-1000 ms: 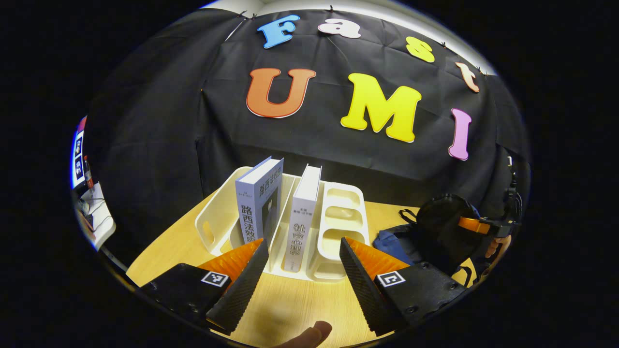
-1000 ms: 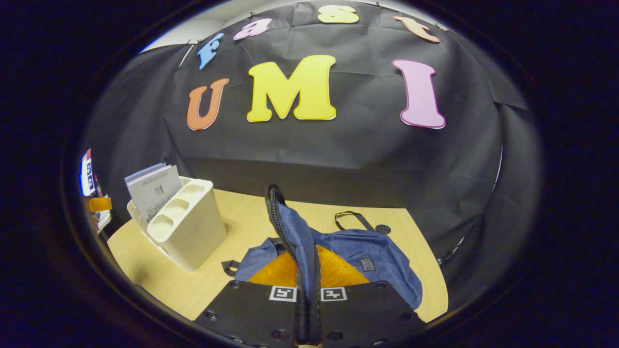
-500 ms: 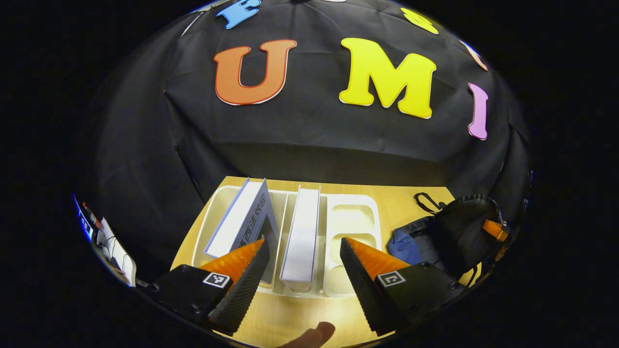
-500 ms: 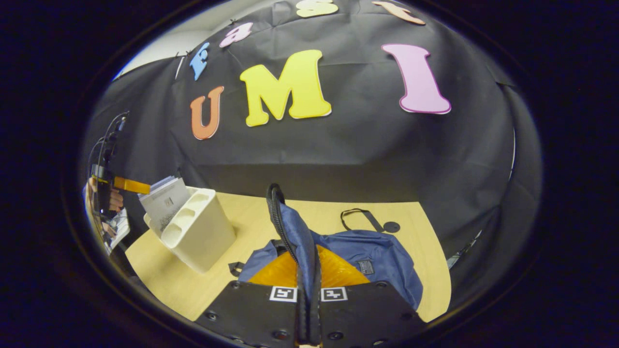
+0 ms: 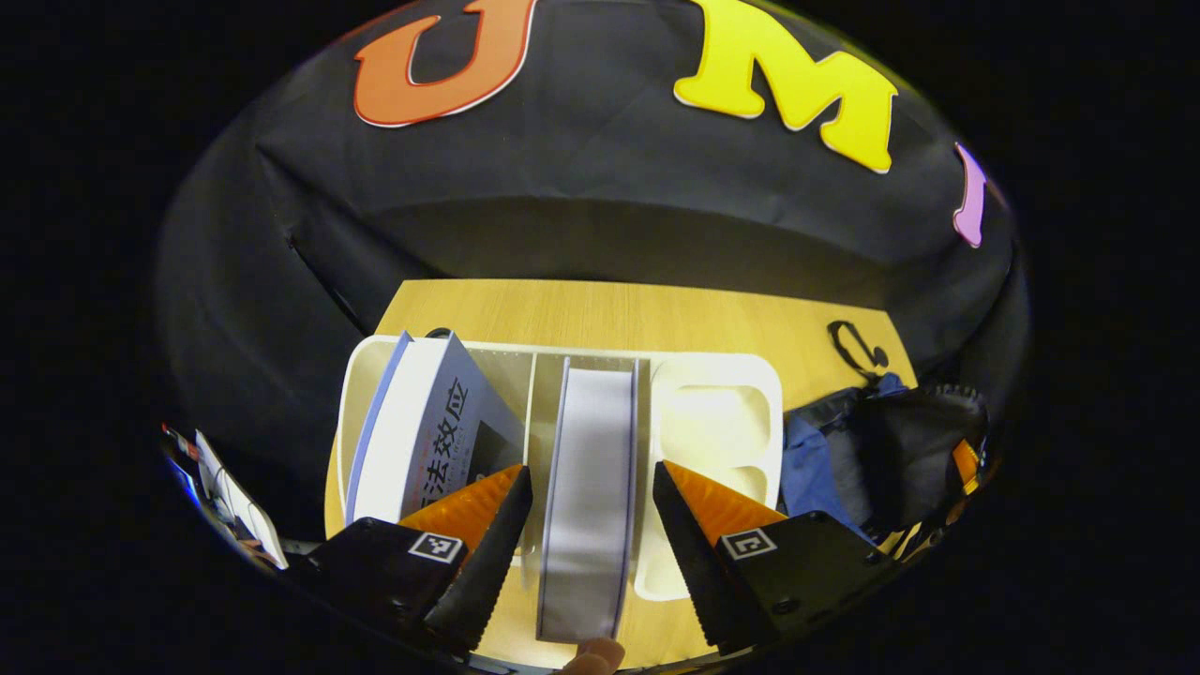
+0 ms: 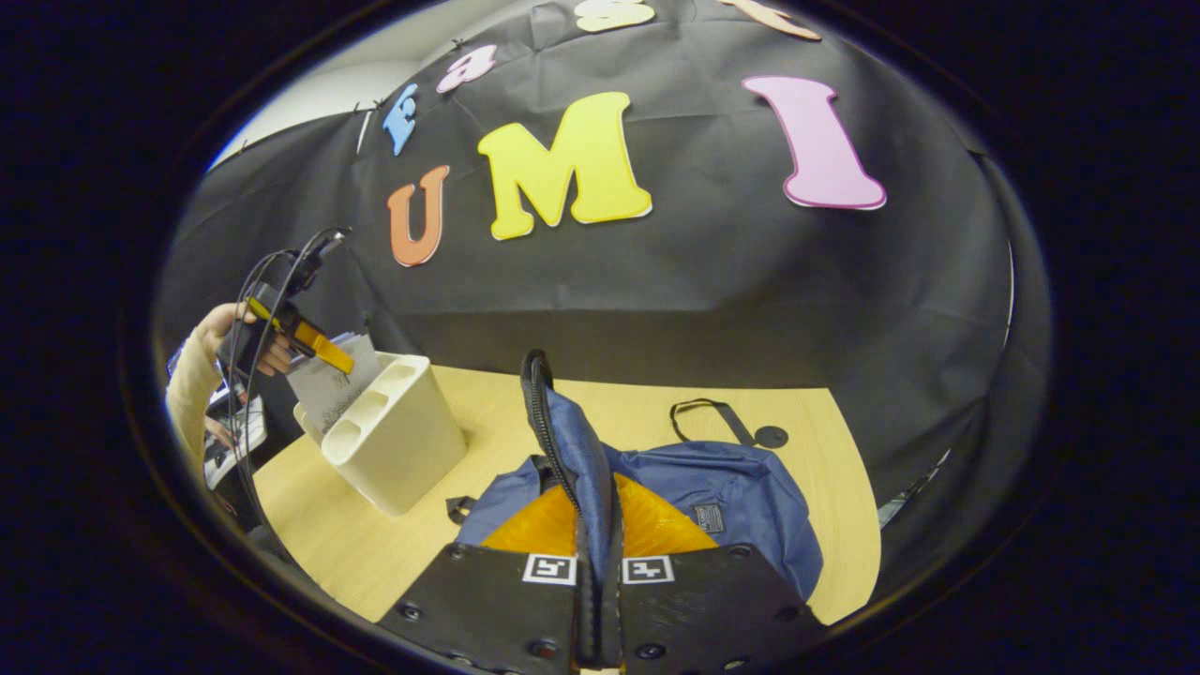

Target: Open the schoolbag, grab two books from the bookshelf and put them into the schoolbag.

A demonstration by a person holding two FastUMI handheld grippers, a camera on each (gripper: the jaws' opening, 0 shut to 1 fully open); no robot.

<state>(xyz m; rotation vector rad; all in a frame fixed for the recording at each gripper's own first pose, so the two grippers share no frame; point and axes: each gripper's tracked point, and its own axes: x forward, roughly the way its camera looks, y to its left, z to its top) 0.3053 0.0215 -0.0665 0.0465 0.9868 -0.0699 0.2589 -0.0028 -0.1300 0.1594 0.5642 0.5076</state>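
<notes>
Pale grey page edges of the middle book run straight up between your left gripper fingers, its long axis in line with the way the fingers point. The jaws stand wide, one finger on either side of the book, with a slim gap showing on both sides, so nothing is held yet. The book stands upright in the centre slot of the white bookshelf, and the second book leans in the slot to its left, close beside your left finger. I judge that closing across the thin dimension is what the next move needs, and that the leaning neighbour is what could foul it.

Your right gripper is closed on the raised flap of the blue schoolbag, both fingers pressing the zippered edge upright so the mouth is held open. The bag lies on the wooden table, to the right of the shelf and apart from it.

The left gripper view gives you the alignment over the book. The right gripper view gives what that one cannot: the shelf's side wall, your hand above it, and the stretch of table between shelf and bag.
</notes>
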